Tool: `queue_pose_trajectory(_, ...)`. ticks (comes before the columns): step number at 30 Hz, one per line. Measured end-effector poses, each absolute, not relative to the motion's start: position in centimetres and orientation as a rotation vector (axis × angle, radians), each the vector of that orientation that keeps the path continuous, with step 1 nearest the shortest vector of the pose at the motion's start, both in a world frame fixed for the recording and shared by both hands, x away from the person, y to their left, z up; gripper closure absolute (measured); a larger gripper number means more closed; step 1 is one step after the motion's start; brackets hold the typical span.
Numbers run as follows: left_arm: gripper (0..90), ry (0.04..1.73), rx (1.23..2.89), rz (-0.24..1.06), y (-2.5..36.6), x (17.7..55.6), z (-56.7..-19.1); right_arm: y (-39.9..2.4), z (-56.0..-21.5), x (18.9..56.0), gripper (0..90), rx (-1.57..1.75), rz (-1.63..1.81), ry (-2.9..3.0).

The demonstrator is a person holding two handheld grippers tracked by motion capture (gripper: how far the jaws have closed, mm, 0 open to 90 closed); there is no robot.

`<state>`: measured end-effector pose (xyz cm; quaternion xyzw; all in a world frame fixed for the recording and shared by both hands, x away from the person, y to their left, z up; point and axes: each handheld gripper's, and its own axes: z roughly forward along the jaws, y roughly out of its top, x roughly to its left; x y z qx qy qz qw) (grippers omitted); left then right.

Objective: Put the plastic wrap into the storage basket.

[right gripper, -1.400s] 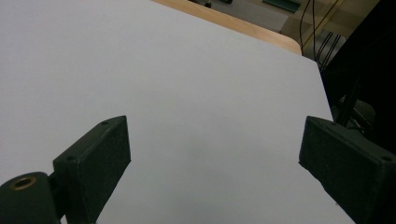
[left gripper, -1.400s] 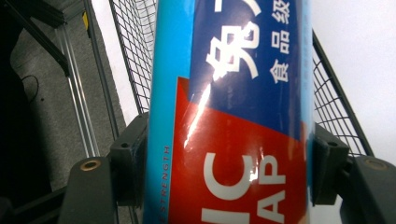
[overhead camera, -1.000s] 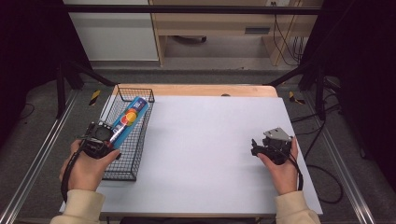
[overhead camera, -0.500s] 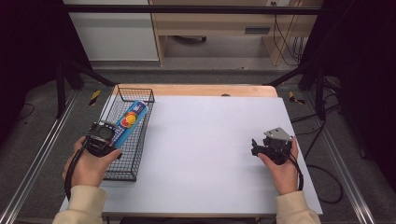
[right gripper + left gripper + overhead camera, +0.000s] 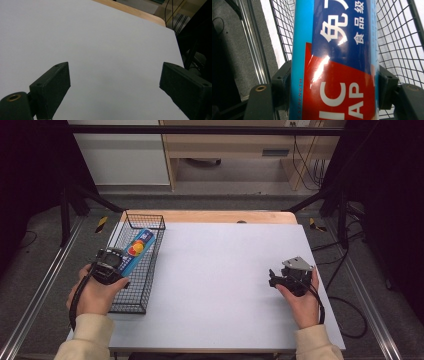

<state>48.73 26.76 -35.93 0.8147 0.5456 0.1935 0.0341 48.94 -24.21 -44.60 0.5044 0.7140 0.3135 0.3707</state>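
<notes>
A long blue box (image 5: 134,249) with a red and orange label lies slanted over the black wire basket (image 5: 149,222) at the table's left side. My left gripper (image 5: 119,266) is shut on the box's near end. In the left gripper view the blue and red box (image 5: 337,62) stands between the two jaws, which press its sides. My right gripper (image 5: 276,276) rests low at the right side of the white table (image 5: 220,270), held by a hand. In the right gripper view my right gripper (image 5: 115,82) is open with bare table between its fingers.
A wooden strip (image 5: 220,216) runs along the table's far edge. Metal rails (image 5: 40,290) flank the table on the left. Cables (image 5: 345,305) trail on the floor at the right. A cabinet (image 5: 120,150) stands behind the table.
My left gripper has carried the box a little toward the near side of the basket and tilted it. The right gripper has stayed in place.
</notes>
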Motion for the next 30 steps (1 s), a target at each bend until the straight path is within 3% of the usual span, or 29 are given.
queue_pose_trajectory(30,31.6,1.739,2.687,0.483,25.8,51.8,-37.7,-23.9,-44.8,49.0,9.7,1.271,0.787,1.865)
